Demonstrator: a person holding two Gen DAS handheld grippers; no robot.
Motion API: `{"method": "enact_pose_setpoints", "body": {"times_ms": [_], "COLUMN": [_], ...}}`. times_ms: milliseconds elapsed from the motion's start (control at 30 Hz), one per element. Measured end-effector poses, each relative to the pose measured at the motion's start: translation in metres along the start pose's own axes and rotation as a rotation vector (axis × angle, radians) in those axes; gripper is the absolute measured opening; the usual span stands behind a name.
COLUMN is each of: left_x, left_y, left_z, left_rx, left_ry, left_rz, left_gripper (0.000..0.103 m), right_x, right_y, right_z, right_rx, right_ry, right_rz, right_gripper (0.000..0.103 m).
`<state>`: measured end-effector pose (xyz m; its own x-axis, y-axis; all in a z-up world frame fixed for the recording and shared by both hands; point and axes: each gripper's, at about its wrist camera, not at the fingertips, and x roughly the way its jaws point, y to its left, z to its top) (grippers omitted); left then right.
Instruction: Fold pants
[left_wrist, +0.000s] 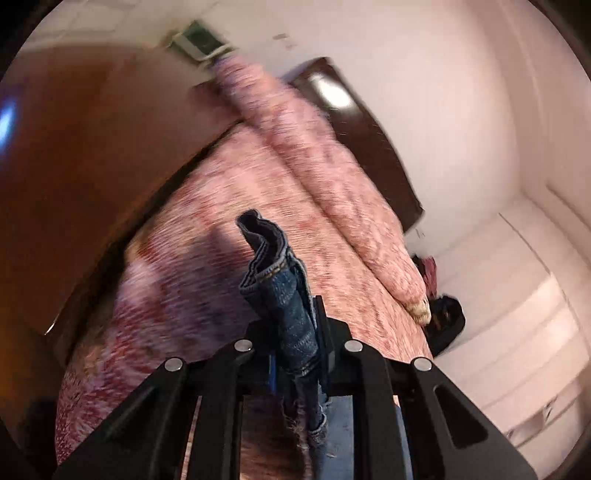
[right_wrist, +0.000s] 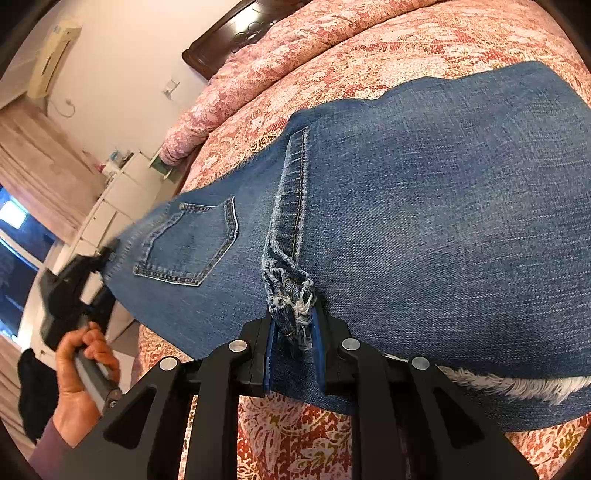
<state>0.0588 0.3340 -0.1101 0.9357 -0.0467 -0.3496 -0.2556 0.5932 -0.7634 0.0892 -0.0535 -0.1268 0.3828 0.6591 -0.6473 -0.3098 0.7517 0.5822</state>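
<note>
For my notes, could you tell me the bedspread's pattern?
Pink and red floral bedspread, clearest in the right wrist view.

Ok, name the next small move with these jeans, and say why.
Probably carry the waist end over toward the frayed hem. The left hand-held gripper pinches the waistband, the right hand-held gripper pinches the hem, and the jeans lie full length on the bedspread.

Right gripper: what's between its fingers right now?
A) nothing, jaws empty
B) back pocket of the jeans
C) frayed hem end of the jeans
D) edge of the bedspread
C: in the right wrist view the right gripper is shut on the bunched frayed hem of the jeans, while the back pocket lies further off toward the left gripper, above the bedspread.
</note>
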Motion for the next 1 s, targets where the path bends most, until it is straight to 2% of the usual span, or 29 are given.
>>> {"method": "enact_pose_setpoints", "body": {"times_ms": [200, 333, 367, 400, 467, 567, 600, 700, 767, 800, 1000], "left_x": [-0.008, 0.003, 0.007, 0.011, 0.019, 0.025, 0.025, 0.022, 0.02, 0.019, 0.026], "left_y": [-0.082, -0.134, -0.145, -0.153, -0.171, -0.189, -0.194, -0.212, -0.223, -0.229, -0.255], "left_z": [-0.006, -0.028, -0.034, -0.04, -0.055, -0.074, -0.082, -0.103, -0.12, -0.13, -0.184], "left_rx": [0.202, 0.323, 0.344, 0.368, 0.422, 0.476, 0.489, 0.553, 0.589, 0.612, 0.683], "left_ry": [0.014, 0.095, 0.119, 0.141, 0.189, 0.243, 0.255, 0.29, 0.321, 0.334, 0.435], "left_rz": [-0.106, -0.182, -0.192, -0.197, -0.212, -0.226, -0.231, -0.242, -0.255, -0.26, -0.283], "left_gripper": [0.014, 0.014, 0.014, 0.014, 0.014, 0.014, 0.014, 0.014, 0.014, 0.014, 0.014], "right_x": [-0.001, -0.003, -0.005, -0.008, -0.019, -0.041, -0.05, -0.082, -0.1, -0.112, -0.158], "right_y": [-0.004, -0.001, 0.002, 0.007, 0.02, 0.027, 0.024, -0.002, -0.03, -0.045, -0.107], "right_z": [0.0, 0.002, 0.004, 0.007, 0.009, 0.005, 0.003, -0.002, -0.006, -0.007, -0.006], "right_rx": [0.015, 0.011, -0.003, -0.018, -0.049, -0.049, -0.04, 0.057, 0.174, 0.228, 0.435], "right_ry": [-0.004, 0.013, 0.027, 0.04, 0.059, 0.114, 0.124, 0.119, 0.085, 0.04, -0.232], "right_rz": [0.023, 0.017, 0.028, 0.048, 0.091, 0.227, 0.235, 0.334, 0.403, 0.431, 0.482], "right_gripper": [0.015, 0.018, 0.03, 0.05, 0.074, 0.074, 0.074, 0.074, 0.074, 0.074, 0.074]}}
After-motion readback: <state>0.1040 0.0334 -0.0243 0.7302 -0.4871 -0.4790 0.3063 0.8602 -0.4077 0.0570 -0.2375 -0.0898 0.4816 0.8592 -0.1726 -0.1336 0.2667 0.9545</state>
